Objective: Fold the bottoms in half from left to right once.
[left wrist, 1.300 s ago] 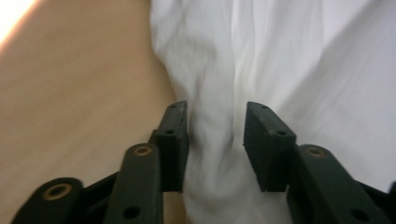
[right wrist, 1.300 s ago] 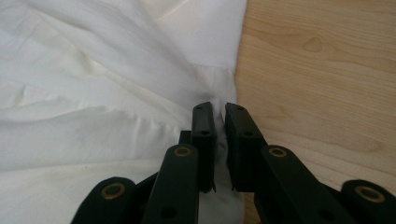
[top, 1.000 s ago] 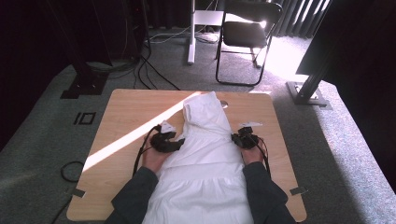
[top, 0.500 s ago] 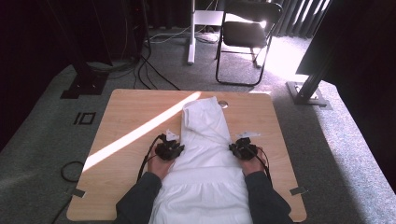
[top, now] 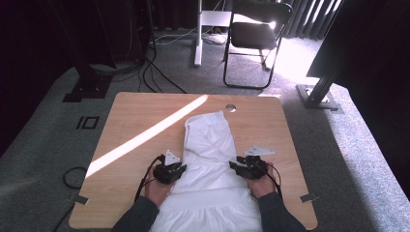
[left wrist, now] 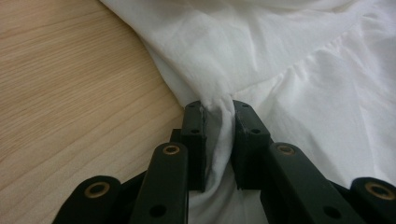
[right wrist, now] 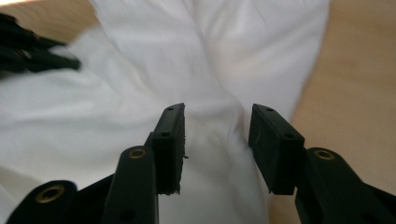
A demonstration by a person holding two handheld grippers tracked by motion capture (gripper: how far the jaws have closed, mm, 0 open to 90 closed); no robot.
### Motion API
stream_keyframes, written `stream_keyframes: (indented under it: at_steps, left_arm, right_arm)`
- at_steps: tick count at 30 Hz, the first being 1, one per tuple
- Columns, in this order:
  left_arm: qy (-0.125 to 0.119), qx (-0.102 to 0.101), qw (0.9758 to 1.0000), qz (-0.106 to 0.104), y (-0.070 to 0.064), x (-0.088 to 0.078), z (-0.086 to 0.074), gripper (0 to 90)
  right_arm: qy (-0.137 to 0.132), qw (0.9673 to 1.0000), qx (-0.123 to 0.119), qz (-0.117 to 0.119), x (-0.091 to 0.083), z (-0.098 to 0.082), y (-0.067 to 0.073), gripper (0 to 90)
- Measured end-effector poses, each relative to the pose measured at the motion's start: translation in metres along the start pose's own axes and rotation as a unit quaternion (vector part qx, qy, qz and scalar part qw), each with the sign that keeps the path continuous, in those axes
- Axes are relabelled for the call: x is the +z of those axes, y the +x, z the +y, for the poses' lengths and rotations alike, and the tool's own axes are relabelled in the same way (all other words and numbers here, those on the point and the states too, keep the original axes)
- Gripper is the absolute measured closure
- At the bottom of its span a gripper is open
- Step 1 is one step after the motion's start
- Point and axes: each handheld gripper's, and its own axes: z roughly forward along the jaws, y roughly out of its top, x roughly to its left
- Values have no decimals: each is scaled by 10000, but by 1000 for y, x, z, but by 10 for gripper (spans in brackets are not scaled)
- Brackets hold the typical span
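Looking along our left tongs [left wrist: 218, 112], we see the two black jaws rising from six o'clock toward the middle of the frame, close together, with a bunched fold of the white garment [left wrist: 299, 70] pinched between their pads. The cloth runs down through the narrow gap between the jaws and out toward six o'clock. From the pinch, creases fan upward toward twelve and one o'clock. The garment spreads across the frame from twelve o'clock round to five o'clock, rumpled, with soft shadowed folds. Its edge runs diagonally from eleven o'clock down to the jaw tips. The light wooden worktop [left wrist: 70, 88] lies bare from seven to eleven o'clock, its grain running slantwise.
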Motion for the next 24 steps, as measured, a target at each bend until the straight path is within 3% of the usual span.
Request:
stream_keyframes:
  at_steps: [2, 4, 6, 7, 10, 12, 15, 16, 18, 19, 21, 22, 24]
  left_arm:
    - [-6, -12, 10000, 5, 0, 0, 0, 772]
    - [-23, -39, 10000, 6, 0, 1, 0, 770]
    - [-34, -53, 10000, -2, 0, 1, 0, 768]
    - [-35, -35, 10000, 8, 0, 1, 0, 768]
    - [-50, -23, 10000, 19, 0, 1, 0, 767]
    - [-59, -39, 10000, 17, 0, 1, -1, 764]
    - [-44, 1, 10000, 35, 0, 1, -1, 760]
    - [-45, -6, 10000, 44, 0, 1, -1, 756]
    - [-48, -9, 10000, 62, 0, 1, -1, 748]
    - [-50, -17, 10000, 69, 0, 1, -1, 743]
    - [-53, -8, 9999, 92, -1, 0, -1, 735]
    - [-57, -10, 9999, 95, -1, 0, -1, 725]
    - [-47, -29, 9999, 84, -1, 0, -1, 687]
  right_arm:
    - [-146, 9994, -329, 11, 4, 16, 8, 595]
    - [-186, 9979, -587, 176, 12, 30, 18, 615]
    - [-250, 9963, -811, 161, 20, 42, 31, 612]
    - [-269, 9953, -891, 266, 24, 47, 37, 592]
    - [-39, 9914, -1265, 340, 46, 57, 50, 501]
    - [72, 9901, -1374, 277, 61, 58, 55, 473]
    - [126, 9921, -1238, 188, 77, 57, 55, 384]
    - [211, 9920, -1247, 57, 83, 57, 54, 377]
    - [383, 9896, -1382, -85, 92, 56, 48, 485]
    - [439, 9890, -1396, -201, 94, 57, 43, 595]
    - [323, 9925, -1135, -311, 86, 61, 28, 804]
    - [174, 9949, -941, -313, 78, 64, 19, 852]
    - [-101, 9967, -662, -452, 61, 72, -2, 865]
